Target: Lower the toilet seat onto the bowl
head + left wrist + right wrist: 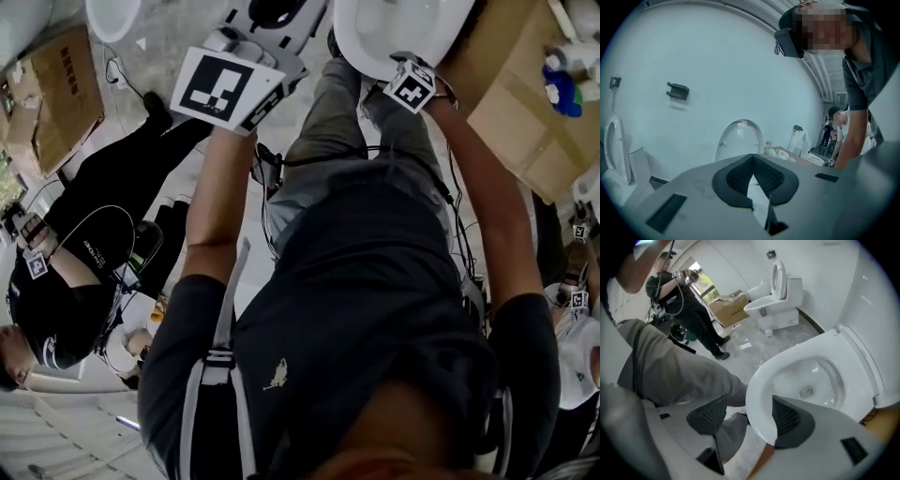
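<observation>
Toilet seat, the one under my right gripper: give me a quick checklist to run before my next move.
1. Right gripper open, pads not pressing anything: ok.
2. Left gripper shut with nothing in it: ok.
3. Toilet seat down over the bowl: looks lowered, but contact all round: cannot tell.
4. Right gripper clear of the seat's front edge: cannot tell; the edge shows between its jaws.
5. Bystander well away from the toilet: ok.
6. Trouser leg close beside the bowl's front: not ok, likely worth stepping back.
</observation>
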Demonstrator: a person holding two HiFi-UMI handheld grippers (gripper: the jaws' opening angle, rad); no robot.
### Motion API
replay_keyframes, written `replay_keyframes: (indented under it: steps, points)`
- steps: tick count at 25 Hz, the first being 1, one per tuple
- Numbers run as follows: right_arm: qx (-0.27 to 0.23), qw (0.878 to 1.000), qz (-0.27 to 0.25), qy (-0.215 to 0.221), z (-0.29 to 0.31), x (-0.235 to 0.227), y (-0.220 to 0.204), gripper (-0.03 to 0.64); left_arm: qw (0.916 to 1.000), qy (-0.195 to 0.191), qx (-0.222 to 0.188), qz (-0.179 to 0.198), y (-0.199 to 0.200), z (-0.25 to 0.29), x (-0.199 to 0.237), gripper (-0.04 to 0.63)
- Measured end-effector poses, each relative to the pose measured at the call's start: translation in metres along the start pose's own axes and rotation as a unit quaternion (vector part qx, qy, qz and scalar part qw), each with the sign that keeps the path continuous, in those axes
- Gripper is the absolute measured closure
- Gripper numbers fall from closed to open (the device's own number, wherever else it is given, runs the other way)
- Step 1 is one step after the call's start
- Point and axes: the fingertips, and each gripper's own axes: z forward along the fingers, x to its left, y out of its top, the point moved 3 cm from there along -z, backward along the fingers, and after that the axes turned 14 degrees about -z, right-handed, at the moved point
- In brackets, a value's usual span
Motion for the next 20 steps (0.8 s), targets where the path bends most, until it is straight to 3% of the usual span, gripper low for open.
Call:
replay_keyframes:
  steps: [1,4,5,12,20]
  points:
    - [-0.014,1.0,0.002,-0.004,-0.014,0.0,0.009,0.323,1.0,-0.001,-0.003,0.001,0.009,-0.003,-0.005,0.592]
    - [-0.059,0.998,0.006,-0.036,-0.061,-0.008,0.034,0.544,0.9999,-0.008,-0.013,0.007,0.032,-0.006,-0.02,0.592]
    - [-0.073,0.996,0.008,-0.05,-0.078,-0.011,0.042,0.569,0.9998,-0.011,-0.017,0.01,0.04,-0.007,-0.026,0.592]
    - [-0.175,0.973,0.032,-0.144,-0.206,-0.024,0.086,0.604,0.9991,-0.025,-0.031,0.017,0.077,-0.007,-0.071,0.592]
    - [-0.311,0.917,0.055,-0.245,-0.372,-0.015,0.123,0.609,0.9963,-0.06,-0.047,0.04,0.115,-0.006,-0.125,0.592]
